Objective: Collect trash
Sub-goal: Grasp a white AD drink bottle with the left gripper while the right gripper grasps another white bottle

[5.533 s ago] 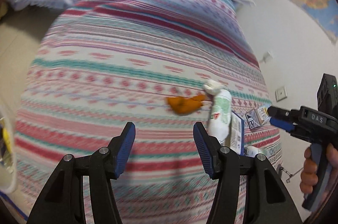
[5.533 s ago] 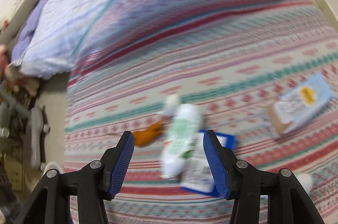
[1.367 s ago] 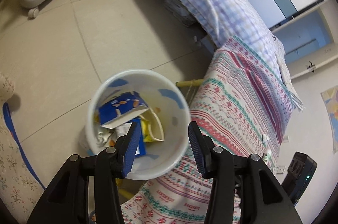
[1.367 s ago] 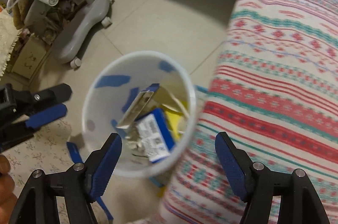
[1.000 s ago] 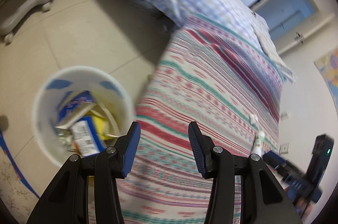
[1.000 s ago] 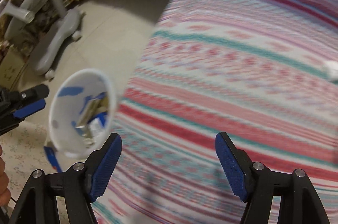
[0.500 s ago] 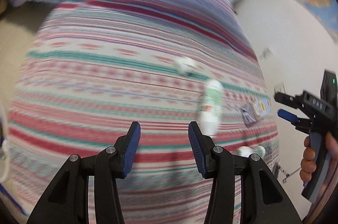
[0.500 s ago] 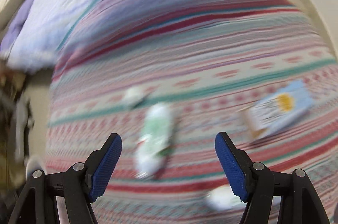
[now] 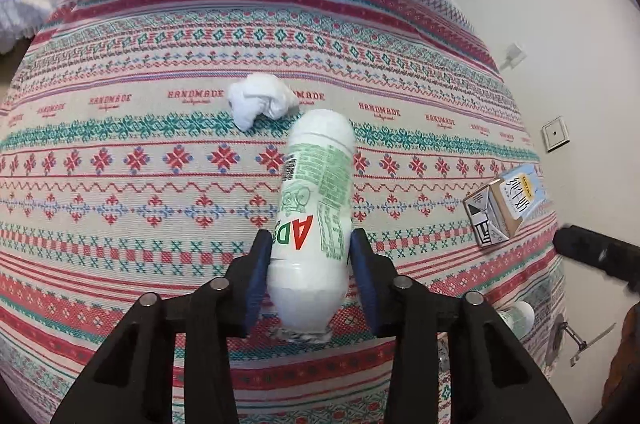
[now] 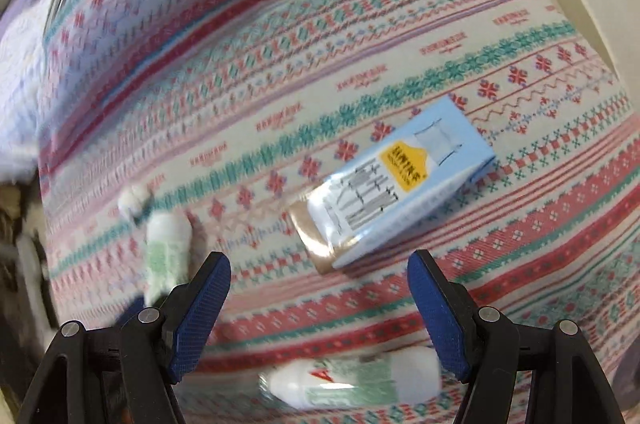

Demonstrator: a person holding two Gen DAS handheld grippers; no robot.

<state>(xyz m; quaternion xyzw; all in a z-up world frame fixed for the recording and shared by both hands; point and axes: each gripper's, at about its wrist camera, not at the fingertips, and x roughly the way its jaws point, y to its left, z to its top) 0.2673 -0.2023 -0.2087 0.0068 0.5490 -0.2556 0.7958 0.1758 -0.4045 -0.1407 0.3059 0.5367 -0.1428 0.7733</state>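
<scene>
Bottle lying on bed between left gripper fingers, just closing narrow, pads at its sides. Right gripper fingers wide, empty; carton just beyond.

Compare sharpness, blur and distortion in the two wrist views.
Left wrist view: sharp, print on the bottle readable, fisheye bulging the bedspread. Right wrist view: motion-smeared, worst at left and bottom; the carton is clearest.

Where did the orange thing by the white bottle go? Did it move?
Yes. It's gone from beside the white bottle on the bed cover; only the crumpled tissue remains.
</scene>
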